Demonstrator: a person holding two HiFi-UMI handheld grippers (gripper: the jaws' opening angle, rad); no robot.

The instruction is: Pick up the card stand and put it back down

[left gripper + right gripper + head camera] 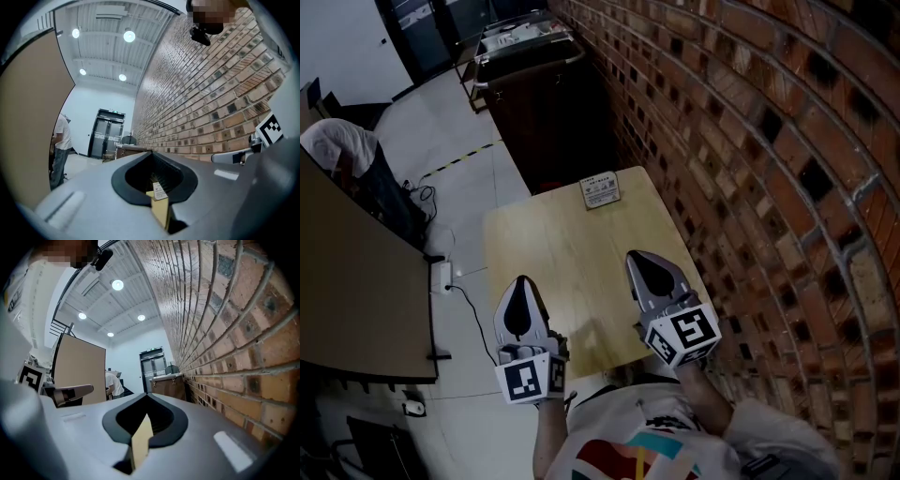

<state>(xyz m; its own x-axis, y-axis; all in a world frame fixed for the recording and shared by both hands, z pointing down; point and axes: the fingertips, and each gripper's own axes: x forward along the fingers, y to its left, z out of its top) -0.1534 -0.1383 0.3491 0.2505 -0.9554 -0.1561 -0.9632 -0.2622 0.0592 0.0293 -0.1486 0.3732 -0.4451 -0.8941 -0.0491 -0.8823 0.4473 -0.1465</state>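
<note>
Card stand (601, 190) sits at the far edge of the table (553, 253), near the brick wall (750, 141), untouched and well apart from both tools. We judge the step in hand to be the reach. To do it well, we would open the right gripper (639, 258) before arrival, approach level along the tabletop, and bracket the stand squarely so it neither tips nor slides off the far edge. Right gripper: jaws clenched together, holding nothing, above the near half of the table. Left gripper (522, 281): likewise closed and empty, by the near edge.
</note>
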